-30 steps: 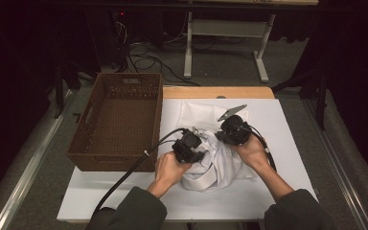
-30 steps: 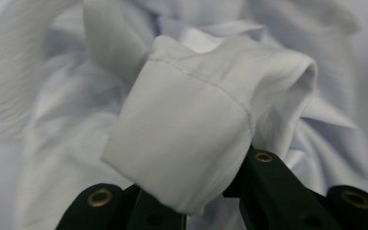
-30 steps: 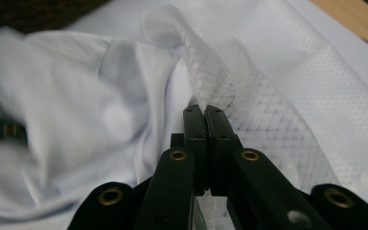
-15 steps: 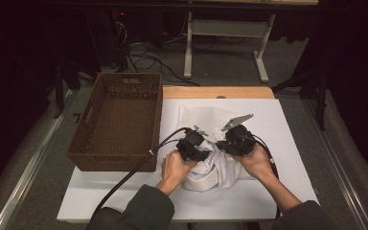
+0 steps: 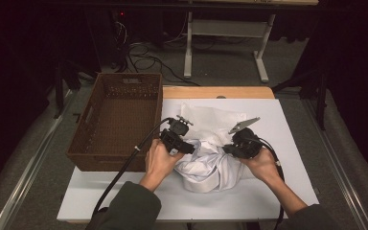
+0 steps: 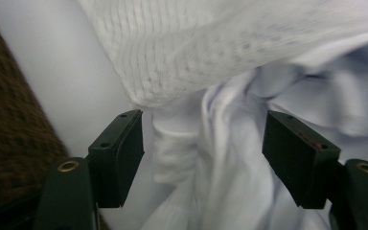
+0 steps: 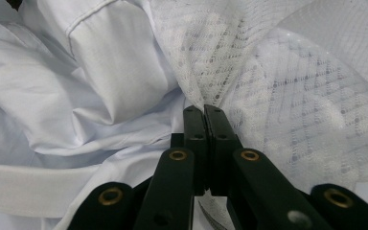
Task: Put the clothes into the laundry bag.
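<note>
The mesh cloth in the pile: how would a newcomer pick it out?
On the white table, right of the brown basket, lies a heap of white cloths. The mesh cloth lies at its far side; its open, see-through weave sets it apart from the smooth white shirt.

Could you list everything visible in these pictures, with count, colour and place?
Garments: a white crumpled heap, count unclear, middle of the board.
Mesh cloth: one, white, spread behind the heap.
Basket: one, brown wicker, left of the heap.
Board: one, white, on the table.
Desk frame: one, pale, on the floor beyond.
Left claw: black, open around white cloth.
Right claw: black, jaws together against the cloth.
</note>
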`<action>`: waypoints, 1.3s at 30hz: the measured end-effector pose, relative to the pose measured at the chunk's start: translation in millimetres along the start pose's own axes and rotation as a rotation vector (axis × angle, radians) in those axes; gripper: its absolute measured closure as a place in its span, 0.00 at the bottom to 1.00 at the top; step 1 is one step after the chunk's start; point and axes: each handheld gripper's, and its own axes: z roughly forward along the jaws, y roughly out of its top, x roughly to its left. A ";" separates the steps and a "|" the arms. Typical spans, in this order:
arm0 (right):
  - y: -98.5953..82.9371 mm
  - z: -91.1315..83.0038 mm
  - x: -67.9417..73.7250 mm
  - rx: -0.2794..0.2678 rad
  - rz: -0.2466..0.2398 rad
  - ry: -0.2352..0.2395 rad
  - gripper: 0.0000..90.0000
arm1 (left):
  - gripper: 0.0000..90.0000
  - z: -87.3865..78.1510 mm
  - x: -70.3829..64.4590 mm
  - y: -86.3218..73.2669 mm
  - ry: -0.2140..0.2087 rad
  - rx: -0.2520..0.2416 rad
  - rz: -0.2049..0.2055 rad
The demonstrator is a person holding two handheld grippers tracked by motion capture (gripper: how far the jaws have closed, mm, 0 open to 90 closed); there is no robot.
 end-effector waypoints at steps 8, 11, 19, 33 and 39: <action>-2.0 -2.2 -6.3 -0.007 0.017 0.006 1.00 | 0.56 53.4 0.8 3.1 -0.144 0.125 -0.071; 2.3 -4.5 -3.7 -0.005 -0.008 -0.010 0.92 | 0.88 41.3 -4.8 1.6 -0.148 0.030 -0.029; 39.0 -6.2 -0.4 -0.010 -0.049 -0.061 0.97 | 0.96 2.5 -12.1 -3.2 -0.173 -0.092 0.030; 74.1 -1.3 31.3 -0.090 -0.083 0.088 1.00 | 0.97 -68.6 -4.4 -16.7 -0.182 -0.241 0.088; 81.5 -0.1 40.2 -0.116 -0.100 0.077 1.00 | 0.97 -61.2 -6.0 -17.7 -0.216 -0.228 0.124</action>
